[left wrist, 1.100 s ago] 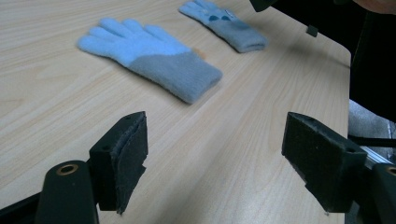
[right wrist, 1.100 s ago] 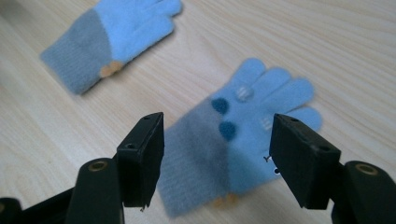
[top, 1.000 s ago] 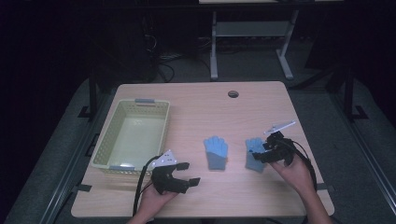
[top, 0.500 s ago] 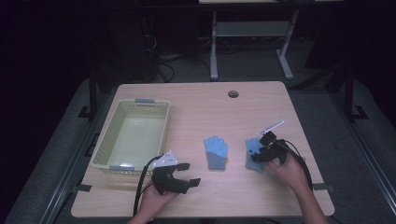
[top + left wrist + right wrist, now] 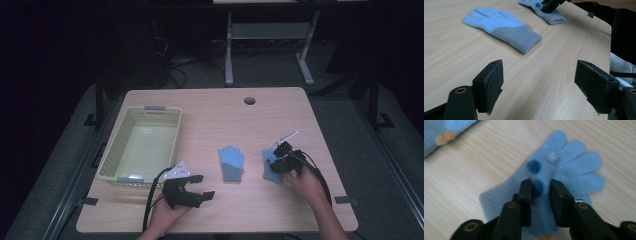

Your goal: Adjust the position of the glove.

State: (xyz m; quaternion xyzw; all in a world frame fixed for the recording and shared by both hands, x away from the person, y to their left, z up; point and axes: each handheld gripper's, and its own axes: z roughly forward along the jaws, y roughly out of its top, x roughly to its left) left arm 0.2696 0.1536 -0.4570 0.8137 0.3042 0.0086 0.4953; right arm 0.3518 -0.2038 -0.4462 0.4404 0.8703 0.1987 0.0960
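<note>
Two light blue knit gloves lie flat on the wooden table [image 5: 240, 120]. One glove [image 5: 231, 162] [image 5: 504, 27] rests near the middle. The other glove [image 5: 270, 169] [image 5: 576, 162], with dark blue dots, lies to its right. My right gripper [image 5: 274, 162] [image 5: 541, 187] points down onto this right glove. Its jaws have just been closing and now pinch a fold of the fabric around a dark dot. My left gripper [image 5: 206, 186] [image 5: 539, 85] stays low near the front edge, left of the middle glove. Its jaws are wide open with nothing between them.
A pale yellow-green plastic basket [image 5: 111, 155] stands at the left of the table, with nothing visible inside. A round cable hole [image 5: 249, 100] sits near the far edge. Beyond the table are a dark floor and a metal stand.
The right gripper has sunk a little onto the right glove and its jaws have gone from wide apart to closed on the fabric. The left gripper has kept still.
</note>
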